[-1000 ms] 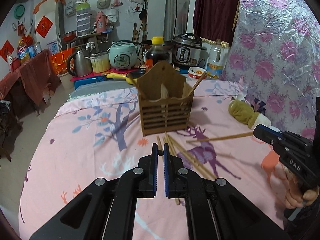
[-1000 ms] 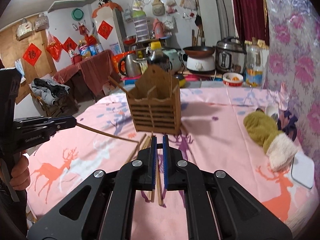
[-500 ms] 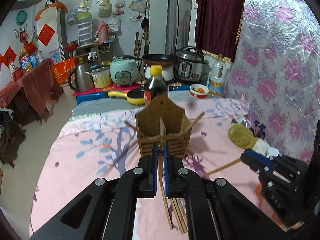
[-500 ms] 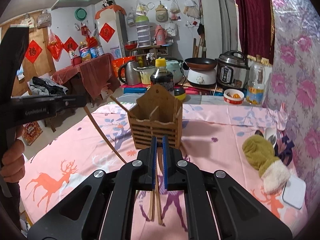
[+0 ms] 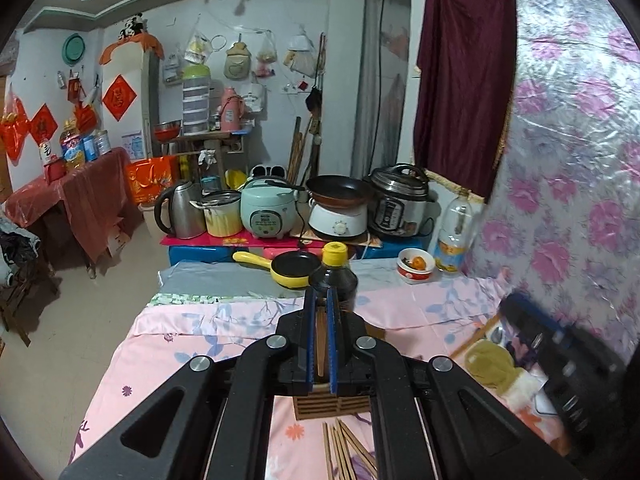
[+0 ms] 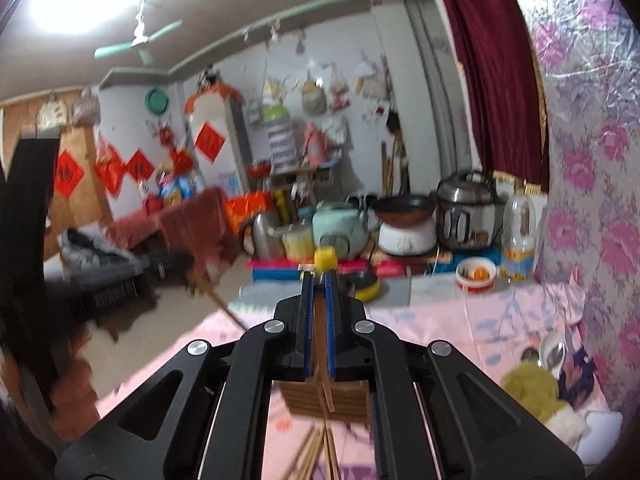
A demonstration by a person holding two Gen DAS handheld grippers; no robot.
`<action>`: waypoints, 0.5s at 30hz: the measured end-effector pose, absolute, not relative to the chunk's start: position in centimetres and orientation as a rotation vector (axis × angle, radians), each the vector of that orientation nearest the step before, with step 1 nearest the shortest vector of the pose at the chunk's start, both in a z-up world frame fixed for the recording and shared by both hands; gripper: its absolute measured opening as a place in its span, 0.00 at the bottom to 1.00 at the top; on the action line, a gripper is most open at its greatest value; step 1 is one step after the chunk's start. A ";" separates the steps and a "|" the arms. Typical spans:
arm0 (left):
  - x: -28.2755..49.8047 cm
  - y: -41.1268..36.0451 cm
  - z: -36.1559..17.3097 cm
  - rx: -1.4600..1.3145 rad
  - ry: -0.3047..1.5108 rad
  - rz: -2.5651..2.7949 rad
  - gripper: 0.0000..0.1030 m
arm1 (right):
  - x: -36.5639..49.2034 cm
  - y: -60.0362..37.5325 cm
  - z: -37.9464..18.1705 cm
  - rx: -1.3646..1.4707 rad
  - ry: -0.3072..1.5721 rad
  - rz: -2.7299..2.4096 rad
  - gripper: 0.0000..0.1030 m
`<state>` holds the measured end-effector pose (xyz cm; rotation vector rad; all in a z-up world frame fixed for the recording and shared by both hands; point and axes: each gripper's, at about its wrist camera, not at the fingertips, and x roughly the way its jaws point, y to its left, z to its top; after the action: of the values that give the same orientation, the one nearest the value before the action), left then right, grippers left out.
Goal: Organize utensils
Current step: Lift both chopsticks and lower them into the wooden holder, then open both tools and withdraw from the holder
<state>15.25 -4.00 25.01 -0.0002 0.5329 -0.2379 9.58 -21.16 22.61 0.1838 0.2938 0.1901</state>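
Note:
Both grippers are raised and tilted up over the pink table. My left gripper [image 5: 319, 300] is shut on a wooden chopstick [image 5: 320, 344] that runs down between the blue pads. My right gripper [image 6: 319, 282] is shut on another chopstick [image 6: 325, 376]. The slatted wooden utensil holder [image 5: 332, 406] sits just under the left fingers, mostly hidden; it also shows in the right wrist view [image 6: 324, 398]. Loose chopsticks [image 5: 344, 454] lie on the cloth in front of it. The right gripper appears blurred at the right of the left wrist view [image 5: 560, 364].
A dark sauce bottle with a yellow cap [image 5: 334, 276] stands behind the holder. A yellow pan [image 5: 288, 268], a small bowl [image 5: 416, 270] and cookers [image 5: 398, 206] are at the back. A green mitten [image 5: 490, 364] lies at the right.
Both grippers have risen and tilted upward, each carrying a chopstick. The holder has dropped from mid-frame to under the fingers. The right wrist view is now blurred by motion.

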 end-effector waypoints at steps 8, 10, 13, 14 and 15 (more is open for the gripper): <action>19.5 -3.8 17.6 0.004 0.635 -0.212 0.08 | 15.8 -19.8 18.0 0.150 0.342 0.123 0.08; 19.6 -3.2 16.4 0.006 0.652 -0.197 0.33 | 15.8 -20.3 16.7 0.152 0.375 0.099 0.14; 18.7 -1.5 15.7 -0.027 0.610 -0.147 0.74 | 14.0 -22.0 16.5 0.199 0.357 0.109 0.26; 18.5 -1.0 15.6 -0.043 0.613 -0.145 0.75 | 13.2 -22.4 16.6 0.200 0.349 0.105 0.34; 18.3 -0.6 15.4 -0.063 0.623 -0.150 0.75 | 12.5 -22.6 16.5 0.194 0.346 0.102 0.42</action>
<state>18.30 -0.58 15.42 -0.0626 0.6231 -0.1498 12.48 -22.63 16.53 0.1935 0.3459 0.1017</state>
